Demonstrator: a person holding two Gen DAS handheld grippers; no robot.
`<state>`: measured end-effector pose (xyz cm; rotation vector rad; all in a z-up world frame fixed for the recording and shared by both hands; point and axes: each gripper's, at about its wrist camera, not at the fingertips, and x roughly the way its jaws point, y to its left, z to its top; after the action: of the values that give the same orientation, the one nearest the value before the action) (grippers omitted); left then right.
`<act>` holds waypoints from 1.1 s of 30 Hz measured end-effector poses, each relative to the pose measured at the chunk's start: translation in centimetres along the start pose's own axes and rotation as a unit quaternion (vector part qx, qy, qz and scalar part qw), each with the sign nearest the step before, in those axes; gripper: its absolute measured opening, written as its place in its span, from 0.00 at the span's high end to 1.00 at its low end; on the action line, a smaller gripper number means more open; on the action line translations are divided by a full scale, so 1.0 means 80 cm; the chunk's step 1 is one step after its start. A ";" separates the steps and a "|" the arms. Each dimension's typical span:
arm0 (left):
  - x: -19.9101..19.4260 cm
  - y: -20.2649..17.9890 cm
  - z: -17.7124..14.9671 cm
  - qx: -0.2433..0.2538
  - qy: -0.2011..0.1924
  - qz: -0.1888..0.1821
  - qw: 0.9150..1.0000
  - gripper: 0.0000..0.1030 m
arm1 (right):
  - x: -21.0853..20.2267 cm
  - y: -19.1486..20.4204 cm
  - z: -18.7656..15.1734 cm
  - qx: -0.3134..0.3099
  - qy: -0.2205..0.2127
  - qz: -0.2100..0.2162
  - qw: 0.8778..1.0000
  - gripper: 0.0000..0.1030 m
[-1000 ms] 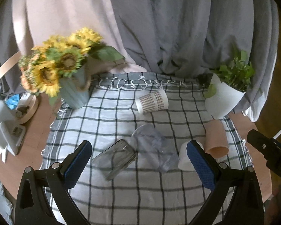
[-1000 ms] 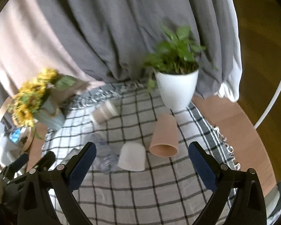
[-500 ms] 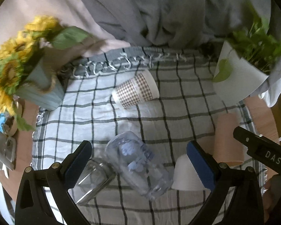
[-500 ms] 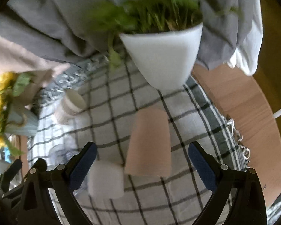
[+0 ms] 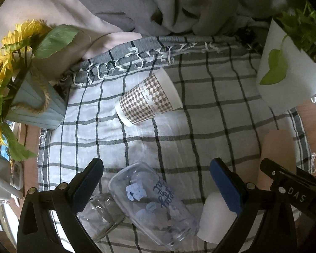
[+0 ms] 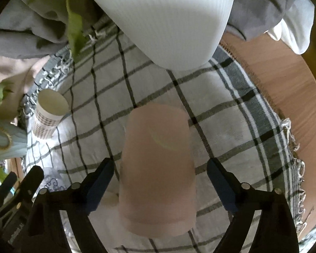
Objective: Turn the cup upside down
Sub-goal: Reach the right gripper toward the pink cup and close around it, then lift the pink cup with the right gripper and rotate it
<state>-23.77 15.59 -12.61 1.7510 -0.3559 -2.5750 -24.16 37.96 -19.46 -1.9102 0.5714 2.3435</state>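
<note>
Cup, the pink one, lies on its side near the right edge of the checked cloth, its wide mouth toward the right gripper. That gripper's blue-padded jaws are spread wide, one on each side of the cup and clear of its walls; nothing is pinched. In the left view the same cup shows at the cloth's right edge, partly behind the right gripper's black frame, which carries the letters "DAS".

Five drinking vessels lie on the cloth, counted across both views: the pink cup, one white cup, one tall clear glass, one small glass, and one paper cup. All five are on their sides. The tall glass has blue script and pale blue shapes printed on it; the words are too curved to read with any confidence. The paper cup has a brown houndstooth band with a strip of small print, also unreadable, and sits toward the cloth's far edge.

The left gripper hangs over the near edge above the two glasses, jaws spread and holding nothing.

One white planter stands at the far right corner, just behind the pink cup. One grey pot of sunflowers stands at the far left corner.
</note>
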 end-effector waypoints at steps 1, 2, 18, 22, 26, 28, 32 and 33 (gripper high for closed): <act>0.001 0.000 -0.001 0.001 0.000 0.004 1.000 0.00 | 0.003 0.000 0.000 -0.001 0.003 0.001 1.000 0.22; 0.001 0.000 -0.001 0.001 -0.001 0.005 1.000 0.00 | 0.006 0.001 0.000 -0.003 0.007 0.000 1.000 0.23; -0.079 0.043 -0.068 -0.017 -0.057 -0.027 0.998 0.00 | -0.110 0.026 -0.063 -0.073 -0.087 0.002 0.994 0.31; -0.101 0.070 -0.109 -0.030 -0.073 -0.030 0.996 0.00 | -0.147 0.037 -0.102 -0.086 -0.110 0.023 0.990 0.31; -0.110 0.106 -0.163 -0.048 -0.073 -0.028 0.996 0.00 | -0.165 0.050 -0.147 -0.109 -0.119 0.030 0.986 0.31; -0.108 0.122 -0.185 -0.059 -0.066 -0.029 0.996 0.00 | -0.164 0.060 -0.173 -0.117 -0.116 0.035 0.986 0.31; -0.090 0.149 -0.223 -0.082 -0.030 -0.038 0.995 0.00 | -0.147 0.077 -0.213 -0.133 -0.099 0.038 0.985 0.31; -0.081 0.155 -0.231 -0.086 -0.017 -0.037 0.995 0.00 | -0.137 0.083 -0.222 -0.137 -0.088 0.037 0.986 0.31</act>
<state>-5.84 0.97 -10.78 1.6948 -0.0672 -2.5977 -6.96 28.02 -10.24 -1.7767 0.3238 2.7268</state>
